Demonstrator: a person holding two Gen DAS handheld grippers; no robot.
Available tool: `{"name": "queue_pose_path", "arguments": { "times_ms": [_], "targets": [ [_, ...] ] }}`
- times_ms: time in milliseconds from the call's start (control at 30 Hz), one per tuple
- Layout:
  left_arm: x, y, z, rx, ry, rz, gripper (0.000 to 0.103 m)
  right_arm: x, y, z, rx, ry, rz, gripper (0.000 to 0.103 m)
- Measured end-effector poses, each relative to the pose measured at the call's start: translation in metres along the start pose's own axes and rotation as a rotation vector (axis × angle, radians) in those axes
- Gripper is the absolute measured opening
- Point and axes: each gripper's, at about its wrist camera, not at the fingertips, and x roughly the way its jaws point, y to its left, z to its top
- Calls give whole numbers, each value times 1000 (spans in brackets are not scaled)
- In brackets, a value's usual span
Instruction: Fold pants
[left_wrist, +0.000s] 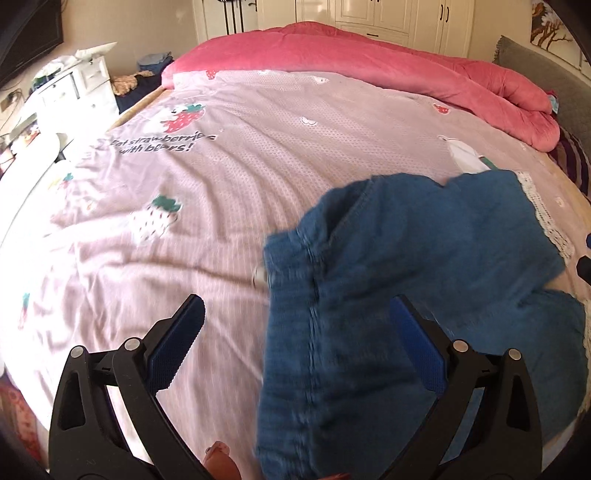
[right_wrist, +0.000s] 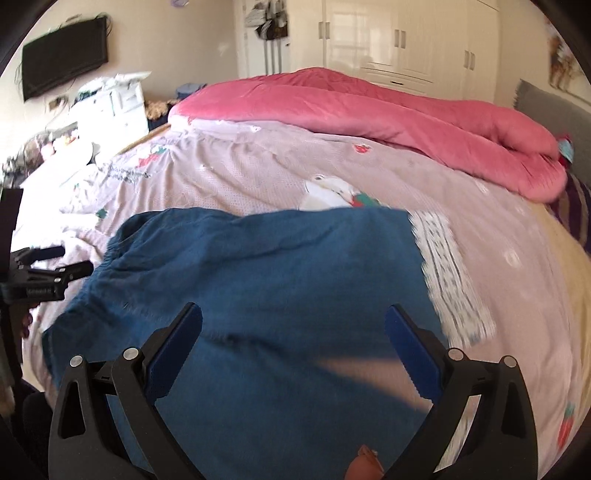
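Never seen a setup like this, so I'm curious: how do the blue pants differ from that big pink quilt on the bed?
The blue pants are a thin blue fabric; the pink quilt is thick and puffy. The pants lie spread near the cameras, under the open right tongs; the quilt is bunched in a long roll along the far side. The pants cover a small patch; the quilt spans most of the far edge. Both rest on the strawberry-print sheet.

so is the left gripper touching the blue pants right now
Cannot tell. In the left wrist view the left gripper is open, its right finger overlapping the blue pants, but blur hides any contact or gap. The right wrist view shows it off the waistband's edge.
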Motion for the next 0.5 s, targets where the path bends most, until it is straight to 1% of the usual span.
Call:
{"name": "queue_pose_path", "arguments": {
  "times_ms": [100, 133, 167, 200, 233, 267, 300, 333, 367, 400, 467, 500],
  "targets": [
    [21, 3, 16, 8, 11, -8, 94, 27, -2, 19, -19, 39, 21, 99],
    [29, 2, 23, 26, 12, -9, 94, 39, -2, 26, -32, 57, 26, 99],
    [34, 1, 26, 40, 10, -9, 91, 47, -1, 31, -46, 64, 22, 99],
    [39, -1, 30, 57, 12, -9, 84, 55, 0, 36, -63, 68, 24, 99],
    [46, -3, 36, 77, 16, -12, 79, 66, 2, 43, -90, 75, 17, 99],
    [51, -4, 39, 89, 19, -19, 71, 74, 3, 47, -108, 84, 11, 99],
    [57, -6, 43, 103, 26, -31, 61, 82, 4, 50, -125, 97, 11, 99],
    [63, -8, 45, 116, 36, -45, 54, 93, 6, 56, -152, 113, 11, 99],
    [70, -11, 47, 135, 53, -62, 41, 99, 7, 58, -163, 122, 13, 99],
    [73, -13, 49, 144, 59, -68, 22, 106, 8, 62, -176, 138, 14, 99],
    [79, -18, 51, 167, 72, -100, 8, 119, 12, 71, -203, 159, 29, 99],
    [79, -19, 52, 175, 69, -108, 5, 124, 14, 74, -216, 169, 37, 99]
  ]
}}
